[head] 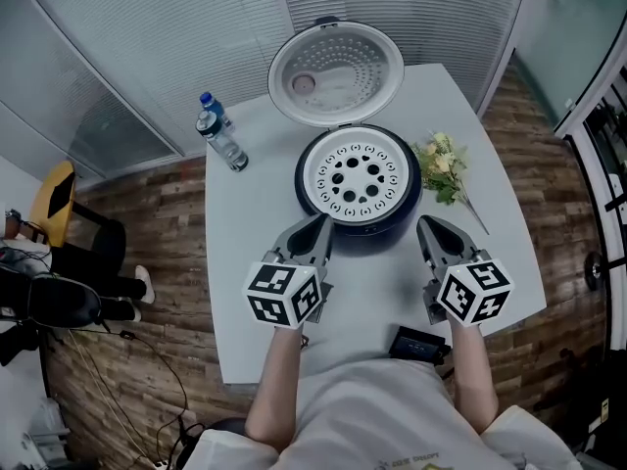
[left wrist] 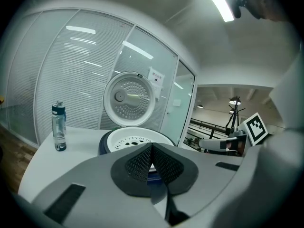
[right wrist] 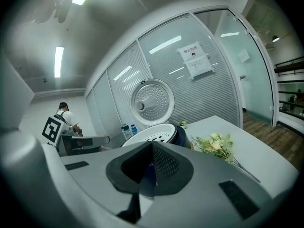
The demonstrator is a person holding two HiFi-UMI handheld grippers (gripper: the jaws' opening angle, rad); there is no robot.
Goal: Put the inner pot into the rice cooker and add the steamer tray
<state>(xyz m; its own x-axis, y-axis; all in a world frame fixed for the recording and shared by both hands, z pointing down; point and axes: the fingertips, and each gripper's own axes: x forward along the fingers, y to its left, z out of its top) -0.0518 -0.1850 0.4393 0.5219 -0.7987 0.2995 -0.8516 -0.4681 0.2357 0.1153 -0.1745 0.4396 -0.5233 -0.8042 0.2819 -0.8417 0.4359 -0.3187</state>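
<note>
Both grippers (head: 322,223) (head: 424,225): jaws together, empty.

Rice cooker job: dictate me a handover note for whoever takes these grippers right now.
Left gripper: jaws shut, empty, just in front of the rice cooker.
Right gripper: jaws shut, empty, at the cooker's front on the other side.
Steamer tray: seated in the top of the cooker.
Inner pot: hidden under the tray, presumably in place.
Lid: open, standing upright behind the cooker.
Done: the tray is in.
Left: nothing obvious from the task; the lid is not closed.
</note>
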